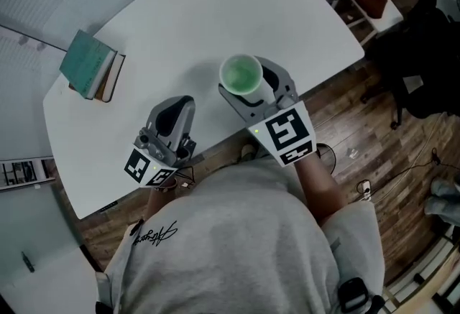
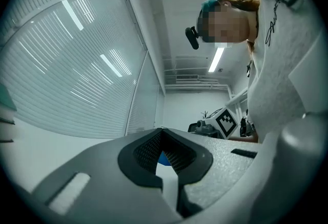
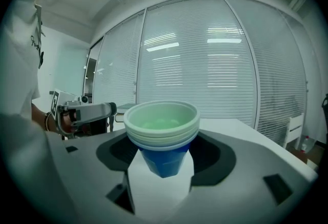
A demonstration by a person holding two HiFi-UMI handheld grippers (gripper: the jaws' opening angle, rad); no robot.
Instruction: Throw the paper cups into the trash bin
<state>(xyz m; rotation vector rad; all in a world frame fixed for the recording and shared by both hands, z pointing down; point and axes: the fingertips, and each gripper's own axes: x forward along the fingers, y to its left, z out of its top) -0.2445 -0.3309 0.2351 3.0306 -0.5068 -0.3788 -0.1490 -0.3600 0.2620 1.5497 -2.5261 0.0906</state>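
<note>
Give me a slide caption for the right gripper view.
Nested paper cups, blue outside and green inside, held upright in the right claw.

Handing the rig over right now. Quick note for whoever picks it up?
Left gripper: shut, nothing in it, by the near edge of the white table.
Right gripper: shut on the nested stack of blue paper cups with pale green insides, held upright over the table.
Teal book: at the table's left end, not part of the job.
Done: cups are in the gripper.
Left: get them into the trash bin. No view shows it, so find it first, then release.
</note>
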